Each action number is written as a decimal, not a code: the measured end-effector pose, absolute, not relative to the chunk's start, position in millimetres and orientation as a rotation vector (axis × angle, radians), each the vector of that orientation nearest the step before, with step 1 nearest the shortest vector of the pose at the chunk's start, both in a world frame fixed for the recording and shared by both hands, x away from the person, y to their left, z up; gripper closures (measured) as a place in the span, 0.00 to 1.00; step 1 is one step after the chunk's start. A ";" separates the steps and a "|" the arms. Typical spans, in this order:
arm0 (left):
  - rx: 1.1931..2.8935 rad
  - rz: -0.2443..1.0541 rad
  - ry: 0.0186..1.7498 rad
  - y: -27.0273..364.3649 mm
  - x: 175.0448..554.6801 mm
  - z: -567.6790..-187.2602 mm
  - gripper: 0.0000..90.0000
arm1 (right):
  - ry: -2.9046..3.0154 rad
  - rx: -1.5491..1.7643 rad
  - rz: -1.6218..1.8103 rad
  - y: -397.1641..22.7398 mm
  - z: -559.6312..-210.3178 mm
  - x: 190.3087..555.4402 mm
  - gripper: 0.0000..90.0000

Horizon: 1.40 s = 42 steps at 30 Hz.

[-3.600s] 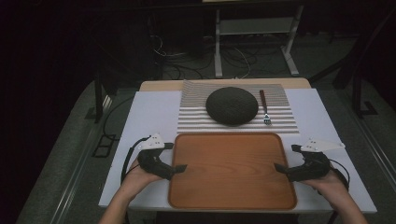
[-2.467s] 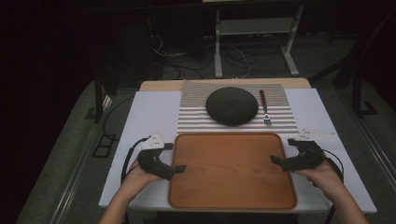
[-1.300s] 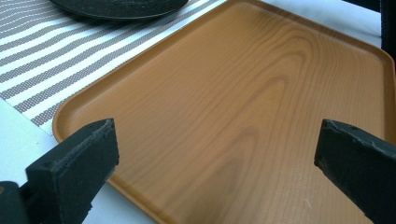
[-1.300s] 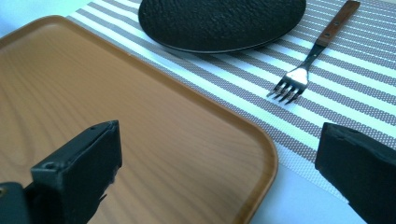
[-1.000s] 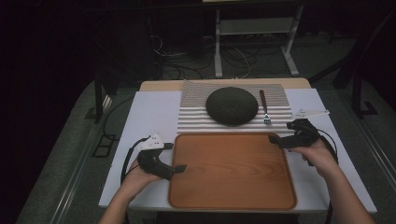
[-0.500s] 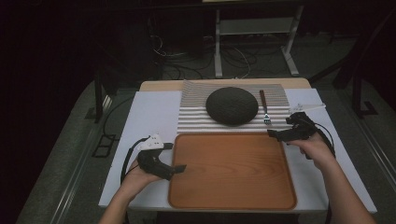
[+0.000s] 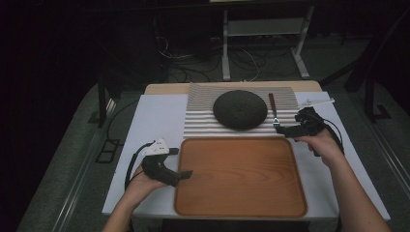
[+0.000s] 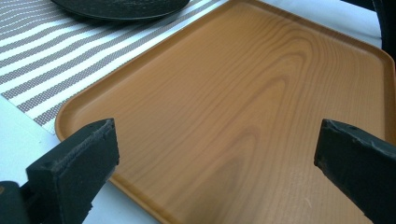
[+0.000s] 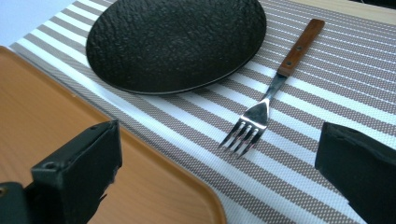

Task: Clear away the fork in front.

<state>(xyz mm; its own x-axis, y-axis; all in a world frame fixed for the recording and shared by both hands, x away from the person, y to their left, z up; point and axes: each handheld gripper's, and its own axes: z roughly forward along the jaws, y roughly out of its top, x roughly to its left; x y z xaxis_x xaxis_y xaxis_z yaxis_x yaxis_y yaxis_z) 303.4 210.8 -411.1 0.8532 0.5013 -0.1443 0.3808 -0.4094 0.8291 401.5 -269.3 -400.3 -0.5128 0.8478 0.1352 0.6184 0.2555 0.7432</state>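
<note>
Right gripper (image 7: 286,129): jaws spread wide, holding nothing, raised over the mat's right part, at the tray's far right corner.
Fork (image 9: 272,91): just ahead of the right gripper, between its jaws in the right gripper view; flat on the mat, tines toward the gripper, wooden handle pointing away.
Plate (image 9: 175,40): black, rough-surfaced, on the mat just left of the fork, apart from it.
Mat (image 7: 203,121): striped, under plate and fork, bordering the tray's far edge.
Left gripper (image 7: 184,174): jaws wide apart, empty, at the tray's left edge.
Tray (image 8: 261,107): wooden, bare, stretching ahead of the left gripper.
Table (image 7: 154,116): white, under everything.
</note>
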 end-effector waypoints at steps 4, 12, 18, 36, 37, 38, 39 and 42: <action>2.043 0.156 0.648 211.2 303.5 -410.8 0.00 | 2.237 1.369 1.103 -269.5 -400.1 408.7 0.01; 2.043 0.163 0.648 211.0 303.7 -410.9 0.00 | 2.240 1.396 1.058 -268.7 -401.6 424.6 0.01; 2.046 0.174 0.650 212.1 303.7 -411.1 0.00 | 2.250 1.451 1.012 -269.5 -406.0 439.4 0.08; 2.042 0.181 0.643 212.7 304.0 -410.7 0.00 | 2.309 1.569 0.843 -255.8 -399.1 496.7 0.36; 2.042 0.181 0.643 212.7 304.0 -410.7 0.00 | 2.313 1.577 0.834 -255.3 -399.1 499.6 0.37; 2.042 0.180 0.642 212.5 303.9 -410.8 0.00 | 2.314 1.590 0.819 -254.5 -399.4 503.6 0.40; 2.044 0.178 0.640 212.4 303.9 -411.0 0.00 | 2.318 1.611 0.801 -253.8 -400.2 508.7 0.42; 2.044 0.178 0.638 211.6 303.7 -411.2 0.00 | 2.328 1.679 0.758 -252.6 -403.5 521.1 0.46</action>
